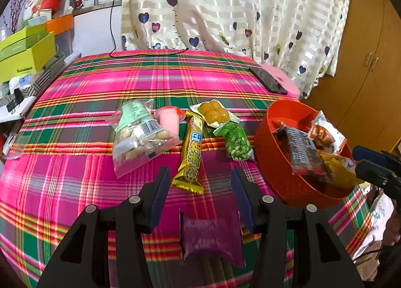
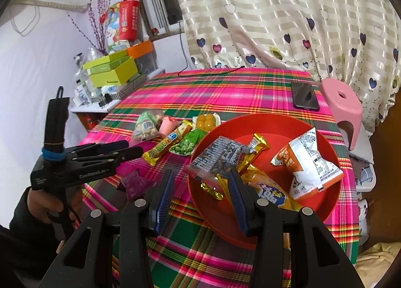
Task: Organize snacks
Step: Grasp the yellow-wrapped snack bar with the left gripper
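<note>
Your left gripper point(image 1: 200, 182) hangs with its jaws apart and nothing between the pads, tilted down over the near edge of the surface point(image 1: 75, 187). That spread suits the purple packet point(image 1: 211, 240) lying flat just below and between the fingers: it is the closest loose snack, so it looks like your next pick, and a low, flat pouch needs the jaws dropped around it from above.

Your right gripper point(image 2: 200, 187) is also open and empty, poised over the near rim of the red bowl point(image 2: 323, 127), which sits toward the right edge. Holding it there seems sensible: the bowl is where the snacks are being collected, and several packets already lie heaped inside, among them a white and orange bag point(image 2: 308, 162) and a clear dark-printed packet point(image 2: 220, 157).

Further back, the remaining snacks lie in a loose row across the middle of the surface: a yellow bar point(image 1: 191, 152), a green pea packet point(image 1: 236, 141), a yellow cake pack point(image 1: 213, 111), a pink cup point(image 1: 169, 119) and a clear biscuit bag point(image 1: 137, 135). They are still unsorted.

Toward the far right corner, a phone point(image 1: 268, 80) lies well apart from the snacks.
</note>
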`<state>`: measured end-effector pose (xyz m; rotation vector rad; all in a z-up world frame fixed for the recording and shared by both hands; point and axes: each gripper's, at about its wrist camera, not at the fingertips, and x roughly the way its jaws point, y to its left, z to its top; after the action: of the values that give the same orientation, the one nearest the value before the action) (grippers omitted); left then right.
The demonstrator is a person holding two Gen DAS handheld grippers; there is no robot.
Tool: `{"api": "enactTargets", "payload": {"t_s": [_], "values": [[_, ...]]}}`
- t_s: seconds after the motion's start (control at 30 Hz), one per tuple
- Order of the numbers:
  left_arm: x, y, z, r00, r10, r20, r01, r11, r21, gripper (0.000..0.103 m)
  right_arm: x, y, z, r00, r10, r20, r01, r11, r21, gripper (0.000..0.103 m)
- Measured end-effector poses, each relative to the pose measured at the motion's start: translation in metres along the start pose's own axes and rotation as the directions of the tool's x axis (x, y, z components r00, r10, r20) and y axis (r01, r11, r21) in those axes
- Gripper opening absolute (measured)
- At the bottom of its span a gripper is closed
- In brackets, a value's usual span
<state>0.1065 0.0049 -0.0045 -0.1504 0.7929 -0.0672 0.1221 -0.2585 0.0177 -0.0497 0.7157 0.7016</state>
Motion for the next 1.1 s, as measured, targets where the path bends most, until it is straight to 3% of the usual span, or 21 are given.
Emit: {"api": "enactTargets", "payload": {"t_s": [0.43, 0.47, 0.53, 0.67, 1.1], "values": [[0.054, -0.001, 0.016, 0.998, 0.019, -0.061, -0.015, 0.997, 0.071, 0.051, 0.019, 0.000, 0.013, 1.000, 0.000, -0.022, 0.000, 1.000, -0.014, 0.042], [0.058, -0.002, 0.017, 0.998, 0.022, -0.066, -0.017, 0.997, 0.077, 0.049, 0.020, 0.000, 0.014, 1.000, -0.001, -0.024, 0.000, 1.000, -0.015, 0.042], [0.067, -0.003, 0.018, 0.996, 0.028, -0.087, -0.021, 0.997, 0.081, 0.033, 0.022, 0.000, 0.015, 1.000, -0.001, -0.026, 0.001, 1.000, -0.016, 0.042], [0.078, -0.002, 0.017, 0.993, 0.039, -0.113, -0.029, 0.996, 0.084, 0.025, 0.024, -0.001, 0.016, 1.000, -0.001, -0.029, 0.000, 1.000, -0.017, 0.042], [0.042, 0.006, 0.004, 0.999, 0.001, -0.051, 0.001, 0.999, 0.044, 0.023, 0.026, 0.007, 0.017, 1.000, 0.007, -0.028, -0.008, 1.000, -0.028, 0.042]]}}
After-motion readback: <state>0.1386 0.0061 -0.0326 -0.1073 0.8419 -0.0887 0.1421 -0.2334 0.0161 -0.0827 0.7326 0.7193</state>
